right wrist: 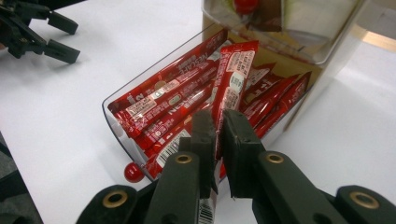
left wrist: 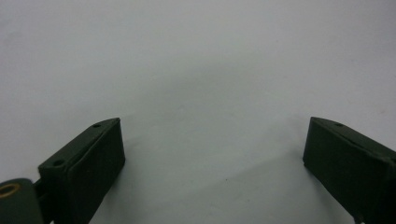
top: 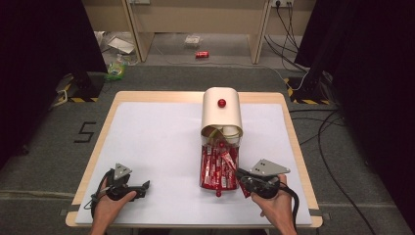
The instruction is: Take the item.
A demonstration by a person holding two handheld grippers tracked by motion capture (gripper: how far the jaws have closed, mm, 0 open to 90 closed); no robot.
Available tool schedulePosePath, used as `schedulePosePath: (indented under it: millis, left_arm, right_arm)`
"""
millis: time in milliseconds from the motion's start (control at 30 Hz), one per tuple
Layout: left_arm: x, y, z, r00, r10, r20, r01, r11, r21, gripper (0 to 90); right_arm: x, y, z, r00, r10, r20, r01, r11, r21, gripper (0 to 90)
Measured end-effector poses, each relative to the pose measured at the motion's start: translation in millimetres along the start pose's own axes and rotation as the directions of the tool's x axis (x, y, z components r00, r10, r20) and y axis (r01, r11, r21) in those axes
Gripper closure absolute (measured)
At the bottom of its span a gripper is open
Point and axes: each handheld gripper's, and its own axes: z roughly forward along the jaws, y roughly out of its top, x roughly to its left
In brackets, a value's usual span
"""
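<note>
A clear drawer [top: 218,169] full of red coffee sachets stands pulled out from a cream dispenser box [top: 222,112] with a red knob [top: 221,103]. My right gripper [top: 241,180] is at the drawer's front right corner. In the right gripper view its jaws [right wrist: 218,128] are shut on the lower end of one red sachet [right wrist: 235,77], which slants up over the others in the drawer [right wrist: 112,109]. My left gripper [top: 145,186] rests near the table's front left, open; in its own view [left wrist: 212,144] nothing lies between the jaws, with bare white table beneath.
The drawer's small red knob [right wrist: 134,172] pokes out at its front. The white table mat [top: 156,142] has wooden edges. Beyond the table the floor holds cables, a red can [top: 202,54] and some litter. The left gripper [right wrist: 60,37] appears far off in the right gripper view.
</note>
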Motion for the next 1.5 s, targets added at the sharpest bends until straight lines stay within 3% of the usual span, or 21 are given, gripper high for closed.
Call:
schedulePosePath:
  millis: [433, 800, 1100, 1500]
  left_arm:
    - [-0.1, 0.0, -0.1, 1.0000, 0.000, 0.000, 0.000, 1.0000, 0.001, 4.6]
    - [-0.1, 0.0, -0.1, 1.0000, 0.000, -0.001, 0.000, 1.0000, 0.000, 4.6]
    - [0.0, 0.0, -0.1, 1.0000, 0.001, 0.000, -0.001, 1.0000, 0.001, 4.6]
    - [-0.1, 0.0, -0.1, 1.0000, 0.001, 0.000, -0.001, 1.0000, 0.001, 4.6]
  right_arm:
    - [-19.9, -14.5, -23.8, 0.9971, 0.050, 0.058, -0.049, 0.998, -0.028, 83.5]
    - [-30.6, -25.1, -32.5, 0.9928, 0.079, 0.089, -0.077, 0.997, -0.028, 83.5]
    - [-47.5, -37.7, -35.0, 0.9855, 0.108, 0.131, -0.106, 0.994, -0.026, 83.4]
    - [-71.7, -59.1, -34.9, 0.9674, 0.169, 0.188, -0.170, 0.985, -0.013, 83.4]
